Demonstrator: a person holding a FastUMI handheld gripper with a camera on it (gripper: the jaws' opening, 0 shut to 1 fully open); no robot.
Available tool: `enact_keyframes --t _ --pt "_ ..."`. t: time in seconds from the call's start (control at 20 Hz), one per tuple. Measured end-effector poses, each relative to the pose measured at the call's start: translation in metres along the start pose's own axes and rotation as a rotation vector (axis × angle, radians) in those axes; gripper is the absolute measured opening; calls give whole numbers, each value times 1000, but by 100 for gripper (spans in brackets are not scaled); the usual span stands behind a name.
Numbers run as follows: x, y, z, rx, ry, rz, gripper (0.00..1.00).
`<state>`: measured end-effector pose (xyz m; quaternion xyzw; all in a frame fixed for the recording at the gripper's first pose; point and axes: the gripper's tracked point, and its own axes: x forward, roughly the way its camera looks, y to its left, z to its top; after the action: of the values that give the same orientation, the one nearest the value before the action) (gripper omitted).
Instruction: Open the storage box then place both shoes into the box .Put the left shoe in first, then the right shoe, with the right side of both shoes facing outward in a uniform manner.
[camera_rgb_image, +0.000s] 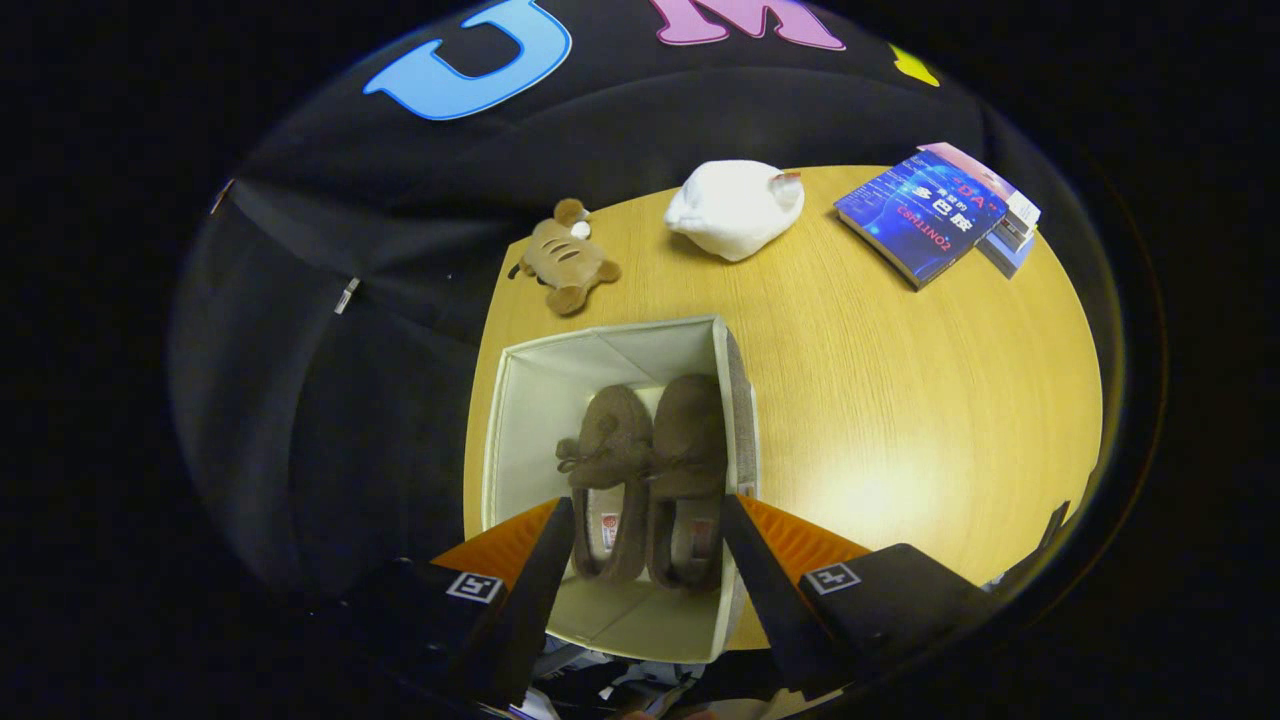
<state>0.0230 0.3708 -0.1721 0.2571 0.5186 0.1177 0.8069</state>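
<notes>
An open storage box (520, 420) with pale inner walls stands on the wooden table, just ahead of my fingers. Two brown slippers lie side by side inside it, toes pointing away from me: the left one (608, 470) with a small bow, the right one (690, 465) against the box's right wall. My gripper (648, 515) hovers above the box, open, its fingertips spread either side of the slippers' heels and pressing on nothing. The heel ends are partly hidden behind the fingers.
Beyond the box lie a small brown plush toy (565, 260), a white plush toy (735, 207) and a blue book on a stack (925, 215). Bare wooden tabletop (900, 400) stretches to the right of the box. The table's left edge runs close by the box.
</notes>
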Motion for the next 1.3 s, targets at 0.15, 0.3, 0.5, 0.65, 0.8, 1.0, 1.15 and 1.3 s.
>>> enact_keyframes --t 0.15,0.3,0.5,0.65,0.8,1.0,1.15,1.3 --pt "-26 -10 12 -59 -66 28 97" --pt "-60 -21 29 -111 -161 57 97" --pt "-112 -47 56 -178 -313 68 97" --pt "-152 -77 86 -249 -484 19 96" --pt "-194 -111 109 -286 -640 -46 96" --pt "-240 -158 134 -317 -800 -126 96" --pt "-267 -192 141 -333 -887 -184 97" --pt "-296 -221 151 -346 -992 -232 96"
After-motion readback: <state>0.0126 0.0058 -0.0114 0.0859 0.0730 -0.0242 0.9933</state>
